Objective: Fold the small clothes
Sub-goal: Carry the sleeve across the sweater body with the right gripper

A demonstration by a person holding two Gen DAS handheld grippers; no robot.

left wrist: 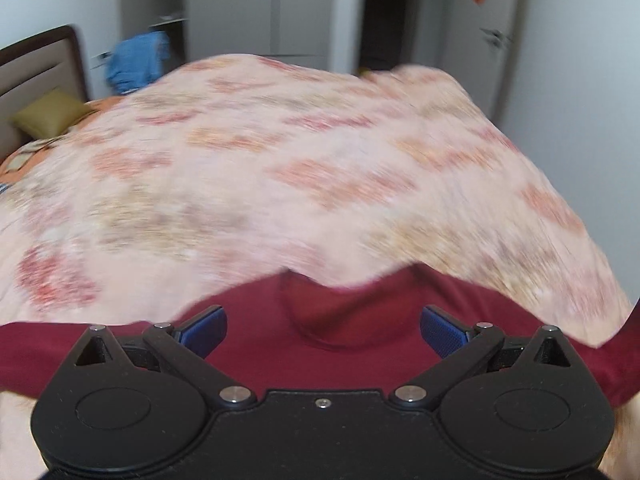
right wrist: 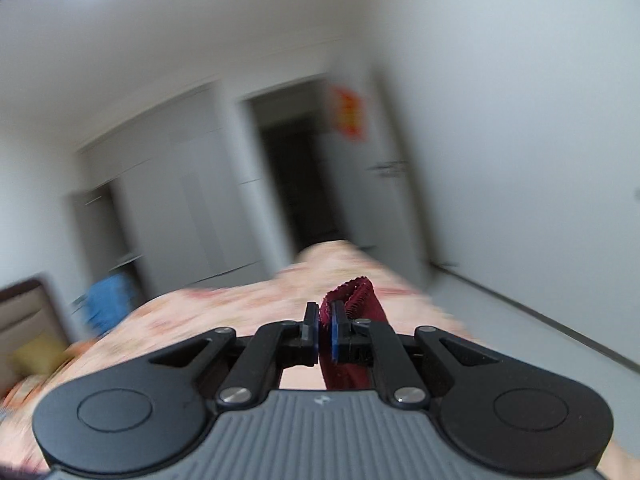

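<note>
A dark red garment [left wrist: 256, 344] lies spread on the pink patterned bedspread [left wrist: 256, 168], its neckline facing away from me. My left gripper [left wrist: 323, 330] is open and empty, hovering just above the garment with a blue-padded finger [left wrist: 204, 330] on either side of the collar. In the right wrist view, my right gripper [right wrist: 325, 330] is shut on a fold of the dark red garment [right wrist: 354, 300], held up above the bed; the cloth's hem sticks out past the fingers. The view is blurred by motion.
The bed [right wrist: 224, 308] fills the foreground. A brown headboard [left wrist: 36, 64] and an olive pillow [left wrist: 50, 114] are at the left. Blue cloth [left wrist: 136, 60] hangs by white wardrobes [left wrist: 280, 8]. A dark doorway [right wrist: 296, 180] and a white door [left wrist: 488, 32] stand beyond.
</note>
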